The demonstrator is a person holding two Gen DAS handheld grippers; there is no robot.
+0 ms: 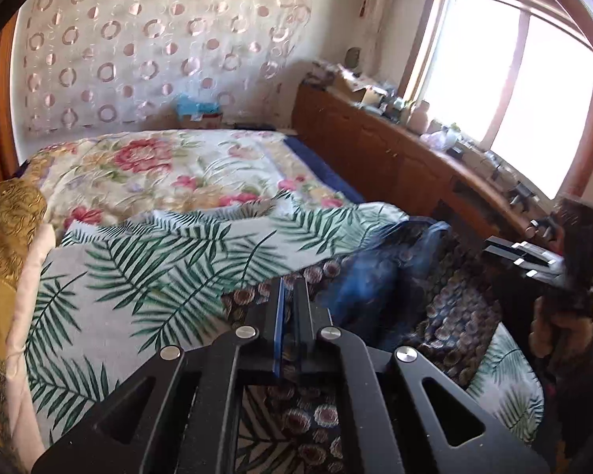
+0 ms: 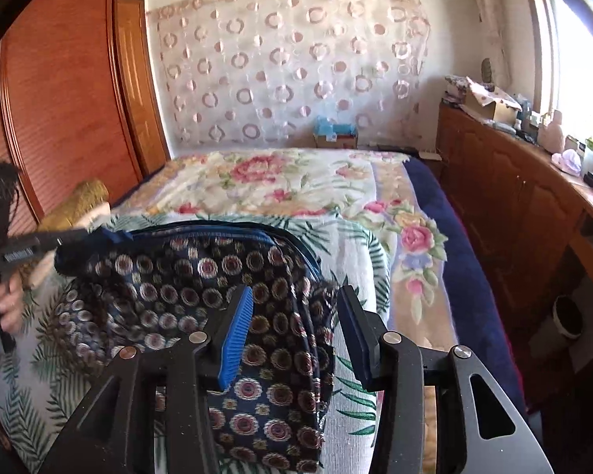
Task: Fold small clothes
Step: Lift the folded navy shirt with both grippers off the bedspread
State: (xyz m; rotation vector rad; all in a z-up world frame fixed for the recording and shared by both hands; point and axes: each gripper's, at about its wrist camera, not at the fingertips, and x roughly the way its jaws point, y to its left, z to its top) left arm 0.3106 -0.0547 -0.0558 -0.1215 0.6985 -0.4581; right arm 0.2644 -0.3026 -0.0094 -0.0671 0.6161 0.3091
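- While the dark garment with round flower medallions (image 2: 225, 296) lies on the palm-leaf sheet (image 1: 110, 276) at the near end of the bed, its blue-trimmed edge is lifted at the left, so the fold looks partly under way.
- Furthest left sit a gold cushion (image 1: 8, 229) and the wooden wardrobe (image 2: 67, 91), both apart from the work.
- Next comes the left gripper (image 1: 290, 288): its jaws are drawn nearly together, with only a thin slit between them. In the right wrist view it reaches in from the left and meets the garment's blue edge (image 2: 110, 235), so it appears to pinch that edge, though the contact itself is blurred.
- Toward the middle, the garment's body hangs and bunches below that raised edge, with a blue lining (image 1: 375, 276) showing in the left wrist view.
- Right of centre, the right gripper (image 2: 294, 335) stands with its jaws wide apart, holding nothing; the garment's right border lies between and under its blue pads (image 2: 237, 339).
- Beyond it, the floral quilt (image 2: 280, 181) and dark blue blanket (image 2: 446, 245) run toward the wooden cabinet (image 2: 502, 205) under the window.
- Risks, as I judge them: a thin pinch could slip if the edge is pulled fast, dropping the fold; the right jaws could close on the sheet as well as the cloth; uneven pulling would leave the slack fabric creased.
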